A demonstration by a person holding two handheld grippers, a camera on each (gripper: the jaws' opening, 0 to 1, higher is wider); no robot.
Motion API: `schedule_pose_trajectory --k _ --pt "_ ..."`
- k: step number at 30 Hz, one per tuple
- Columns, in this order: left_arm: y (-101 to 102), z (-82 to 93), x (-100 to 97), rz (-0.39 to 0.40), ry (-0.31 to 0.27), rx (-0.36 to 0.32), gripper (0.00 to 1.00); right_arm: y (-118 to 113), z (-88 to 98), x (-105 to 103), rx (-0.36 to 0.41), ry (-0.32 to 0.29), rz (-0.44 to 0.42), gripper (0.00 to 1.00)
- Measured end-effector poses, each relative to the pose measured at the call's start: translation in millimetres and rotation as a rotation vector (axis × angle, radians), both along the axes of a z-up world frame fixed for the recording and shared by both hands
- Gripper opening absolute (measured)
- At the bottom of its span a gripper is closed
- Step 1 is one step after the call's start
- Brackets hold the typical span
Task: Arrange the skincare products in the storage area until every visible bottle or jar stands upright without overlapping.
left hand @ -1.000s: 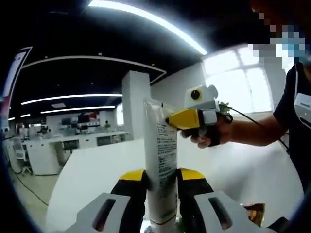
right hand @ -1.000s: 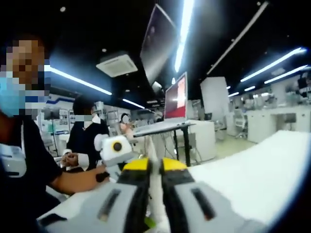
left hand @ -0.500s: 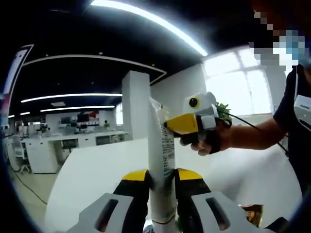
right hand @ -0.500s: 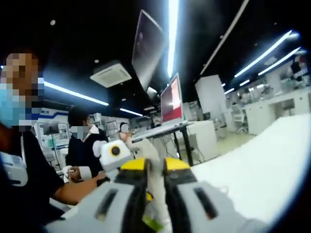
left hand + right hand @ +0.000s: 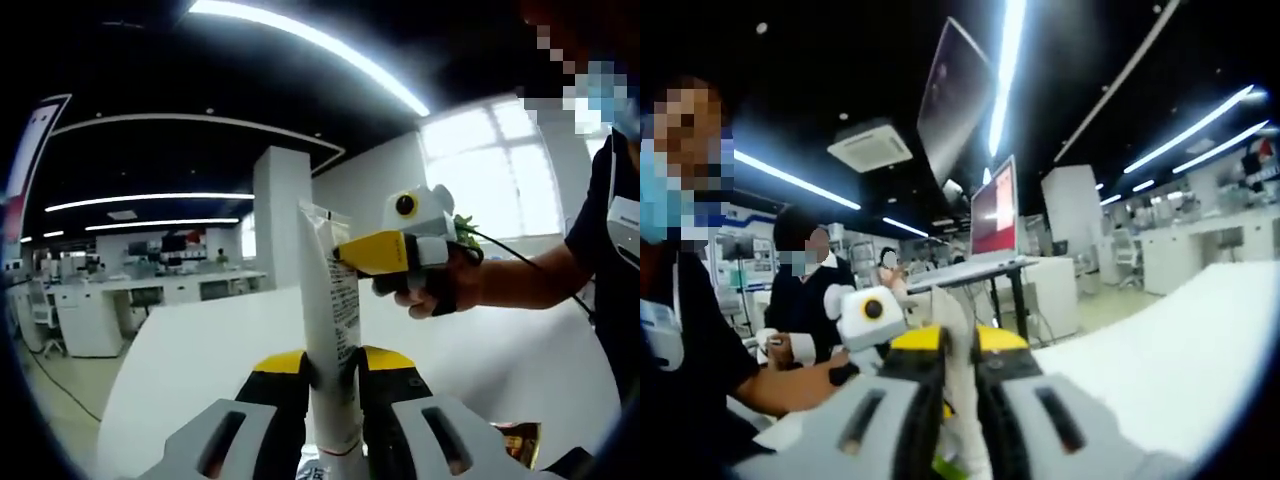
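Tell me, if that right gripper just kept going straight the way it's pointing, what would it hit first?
Probably nothing new: the right gripper is already clamped on the top of the white tube. Beyond it, the right gripper view shows the left gripper close by, though depth is unclear.

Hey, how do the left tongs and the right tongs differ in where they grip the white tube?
The left tongs clamp the white tube low on its body; the right tongs pinch it near the flat crimped top. The left tongs approach from below, along the tube; the right tongs come in from the side, across it. Both are yellow-tipped and shut on the tube.
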State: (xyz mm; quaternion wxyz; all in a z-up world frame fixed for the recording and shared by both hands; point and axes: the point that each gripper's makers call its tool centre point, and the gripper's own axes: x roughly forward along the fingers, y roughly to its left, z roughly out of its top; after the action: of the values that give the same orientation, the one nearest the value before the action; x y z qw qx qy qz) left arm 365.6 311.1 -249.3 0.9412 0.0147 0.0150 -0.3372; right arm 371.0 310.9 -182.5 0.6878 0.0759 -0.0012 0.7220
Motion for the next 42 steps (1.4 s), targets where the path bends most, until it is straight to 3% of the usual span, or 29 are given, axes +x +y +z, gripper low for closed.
schedule_pose_trajectory --k 24,42 --pt "-11.5 29.4 -14.7 -0.006 -0.077 -0.015 0.17 -9.7 31.5 -13.4 0.000 -0.083 -0.024 0.08" --pt "-42.7 54.7 -33.0 -0.030 -0.092 0.002 0.17 -43.1 55.9 -36.3 0.015 -0.139 -0.047 0.08"
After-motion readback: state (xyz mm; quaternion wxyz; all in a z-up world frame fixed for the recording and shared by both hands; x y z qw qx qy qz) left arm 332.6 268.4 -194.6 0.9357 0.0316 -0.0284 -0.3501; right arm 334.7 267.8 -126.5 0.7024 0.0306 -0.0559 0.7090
